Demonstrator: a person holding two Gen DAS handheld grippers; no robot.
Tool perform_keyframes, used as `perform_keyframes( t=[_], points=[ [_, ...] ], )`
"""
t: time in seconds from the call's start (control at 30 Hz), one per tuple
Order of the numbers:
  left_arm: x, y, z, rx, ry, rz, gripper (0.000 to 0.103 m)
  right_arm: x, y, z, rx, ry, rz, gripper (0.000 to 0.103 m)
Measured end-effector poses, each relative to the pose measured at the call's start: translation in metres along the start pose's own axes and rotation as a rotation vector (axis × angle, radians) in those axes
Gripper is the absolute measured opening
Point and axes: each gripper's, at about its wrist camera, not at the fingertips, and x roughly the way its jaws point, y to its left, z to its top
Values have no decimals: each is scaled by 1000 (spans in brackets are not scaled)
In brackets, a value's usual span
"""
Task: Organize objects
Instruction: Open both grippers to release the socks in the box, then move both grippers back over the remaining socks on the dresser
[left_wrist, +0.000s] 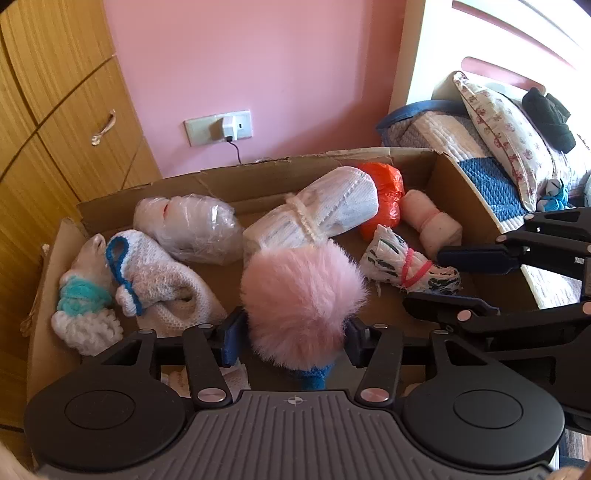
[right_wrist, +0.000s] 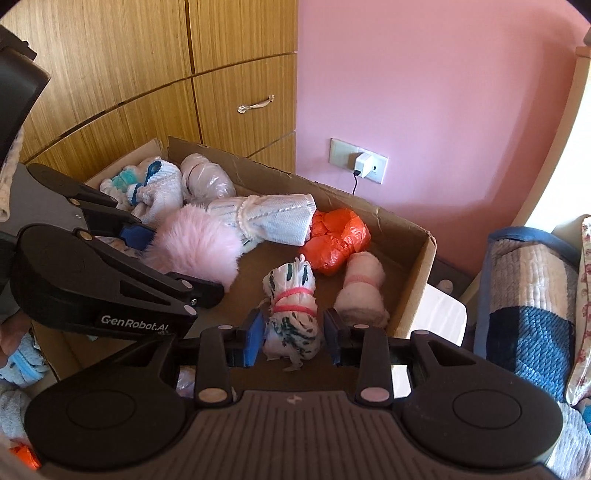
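My left hand-held gripper (left_wrist: 293, 338) pinches the pink fluffy pompom (left_wrist: 303, 299) over the cardboard box (left_wrist: 243, 182). My right hand-held gripper (right_wrist: 293, 338) is spread around the white-and-green bundle (right_wrist: 291, 314) tied with pink bands, lying in the box beside the pink towel roll (right_wrist: 362, 288).

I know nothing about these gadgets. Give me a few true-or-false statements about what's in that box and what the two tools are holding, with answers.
1. The left gripper has the fluffy pink pompom between its fingers. True.
2. The right gripper is closing around the crumpled orange plastic bag. False: its fingers flank the white patterned bundle tied with pink bands.
3. The bundles sit in an open brown cardboard box. True.
4. The wall behind the box is green. False: the wall is pink.
5. A white charger is plugged into the wall socket. True.
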Motion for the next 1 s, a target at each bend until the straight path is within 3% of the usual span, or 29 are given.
perform_keyframes(
  t=[0.17, 0.37, 0.63, 0.83, 1.0],
  points=[
    [-8, 1, -2, -6, -10, -10, 70, -11, -1, -1, 12, -20, -16, 40],
    [-41, 3, -16, 0, -71, -21, 81, -53, 1, -11, 67, -106, -29, 45],
    [-90, 19, -56, -36, -133, 0, 85, -107, 34, -47, 119, -204, -58, 61],
    [-124, 35, -104, -40, -175, 54, 88, -118, 65, -77, 157, -204, -62, 74],
    [-137, 57, -134, -110, -167, 73, 88, -106, 78, -93, 195, -168, -69, 75]
  ],
)
